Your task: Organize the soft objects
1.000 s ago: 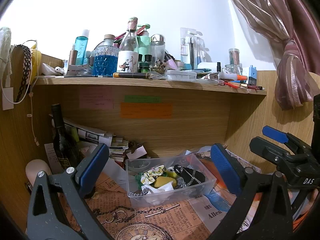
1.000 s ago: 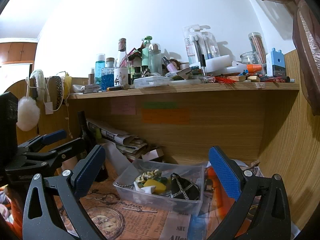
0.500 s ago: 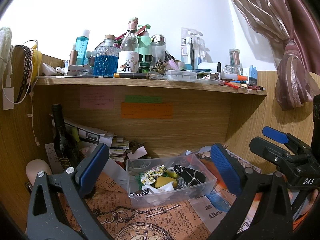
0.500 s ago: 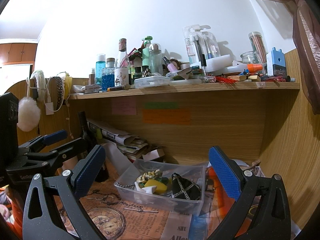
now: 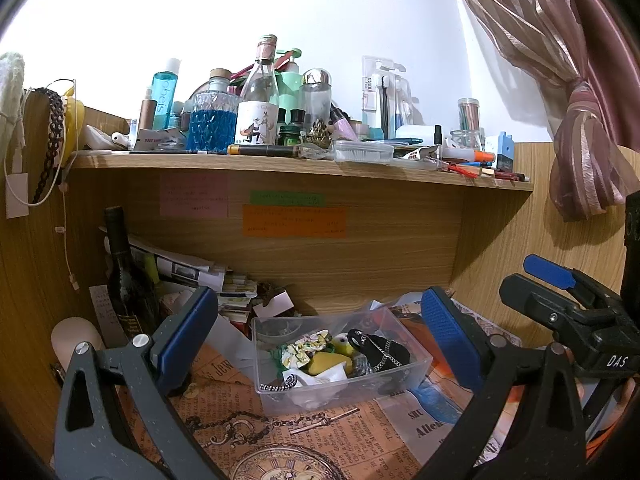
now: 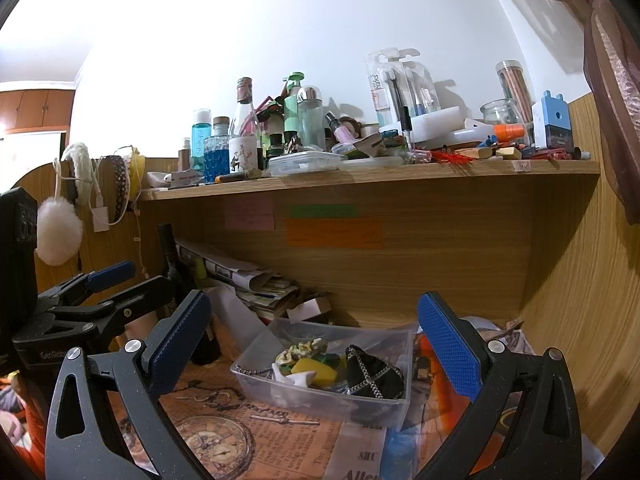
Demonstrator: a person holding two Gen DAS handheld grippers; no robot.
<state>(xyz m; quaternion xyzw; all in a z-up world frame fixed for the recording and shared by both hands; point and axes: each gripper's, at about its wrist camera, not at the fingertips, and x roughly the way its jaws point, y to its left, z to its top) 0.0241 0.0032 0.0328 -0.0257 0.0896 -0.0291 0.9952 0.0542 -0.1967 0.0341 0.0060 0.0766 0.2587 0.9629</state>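
Observation:
A clear plastic bin (image 5: 416, 364) (image 6: 384, 400) stands on the desk under a shelf. It holds soft items: a yellow sponge (image 5: 326, 362) (image 6: 314, 370), a floral scrunchie (image 5: 304, 347) (image 6: 298, 351), a black pouch with a chain (image 5: 382, 350) (image 6: 372, 376) and white cloth (image 5: 320, 376). My left gripper (image 5: 318, 338) is open and empty, held in front of the bin. My right gripper (image 6: 314, 338) is open and empty, also in front of the bin. Each gripper shows at the edge of the other's view.
A crowded shelf (image 5: 280, 162) of bottles and toiletries hangs above. A dark wine bottle (image 5: 124, 276) and stacked papers (image 5: 188, 268) stand at the back left. Printed newspaper (image 5: 304, 440) covers the desk. A curtain (image 5: 576, 120) hangs right. White earmuffs (image 6: 60, 232) hang left.
Both views have shifted only slightly; the right gripper has drifted a little. Both grippers stay open and empty. The bin's contents have not moved.

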